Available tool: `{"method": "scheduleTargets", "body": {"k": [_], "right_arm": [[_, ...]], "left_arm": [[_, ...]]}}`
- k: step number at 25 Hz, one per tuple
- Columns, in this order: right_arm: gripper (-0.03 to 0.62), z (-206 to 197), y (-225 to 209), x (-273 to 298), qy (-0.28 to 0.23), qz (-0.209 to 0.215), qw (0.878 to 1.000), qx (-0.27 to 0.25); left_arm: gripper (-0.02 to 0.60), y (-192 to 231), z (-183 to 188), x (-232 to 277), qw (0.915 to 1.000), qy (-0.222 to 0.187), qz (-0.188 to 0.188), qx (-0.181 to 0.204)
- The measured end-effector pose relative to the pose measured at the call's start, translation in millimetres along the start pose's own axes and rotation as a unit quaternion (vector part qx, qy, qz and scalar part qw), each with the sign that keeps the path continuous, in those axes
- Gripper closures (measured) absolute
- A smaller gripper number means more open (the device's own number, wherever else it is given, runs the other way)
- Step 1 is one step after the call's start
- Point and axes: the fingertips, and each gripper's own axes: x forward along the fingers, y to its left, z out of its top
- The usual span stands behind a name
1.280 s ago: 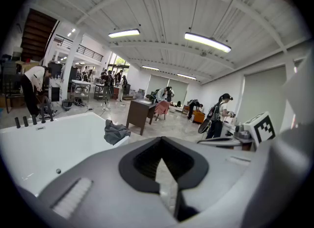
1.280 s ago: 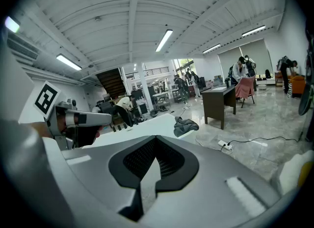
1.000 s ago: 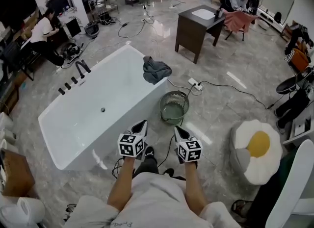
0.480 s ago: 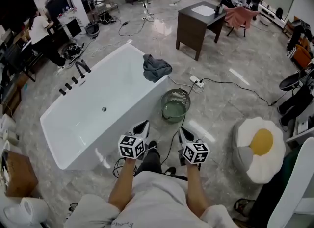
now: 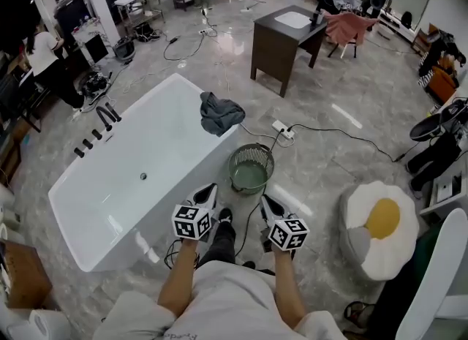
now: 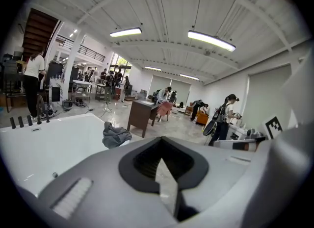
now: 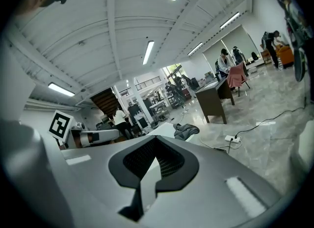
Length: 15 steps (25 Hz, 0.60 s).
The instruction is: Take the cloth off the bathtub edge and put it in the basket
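We carry the left gripper (image 5: 208, 191) and right gripper (image 5: 268, 203) low before us, both pressed together and empty, likely because nothing is in reach yet; basket (image 5: 251, 147) stands just beside the bathtub's (image 5: 110, 238) right edge; beyond, the grey cloth (image 5: 220, 112) drapes over that edge's far corner; glossy marble floor (image 5: 329, 163), busy workshop behind.

Ahead of my left gripper (image 5: 208, 191) the bathtub (image 5: 146, 148) is smooth, glossy white; the cloth (image 5: 219, 114) on its far edge is soft, matt grey fabric. Beyond my right gripper (image 5: 268, 202), a green mesh basket (image 5: 252, 147) stands on the polished, stone-look floor (image 5: 329, 163)
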Motion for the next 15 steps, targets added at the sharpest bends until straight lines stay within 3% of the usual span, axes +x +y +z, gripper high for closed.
{"method": "scheduleTargets", "body": {"k": [7,15], "right_arm": [[0.594,24.2,-39.2,72.8,0.014,-0.016,1.0,0.011],[0.594,68.1,-64.9,182.4,0.023,-0.035,0.999,0.01]], "left_arm": [[0.525,47.1,27.1,78.7,0.9997,-0.002,-0.001,-0.024],[0.525,117.2,83.0,157.9,0.9995,-0.004,-0.009,-0.03]]}}
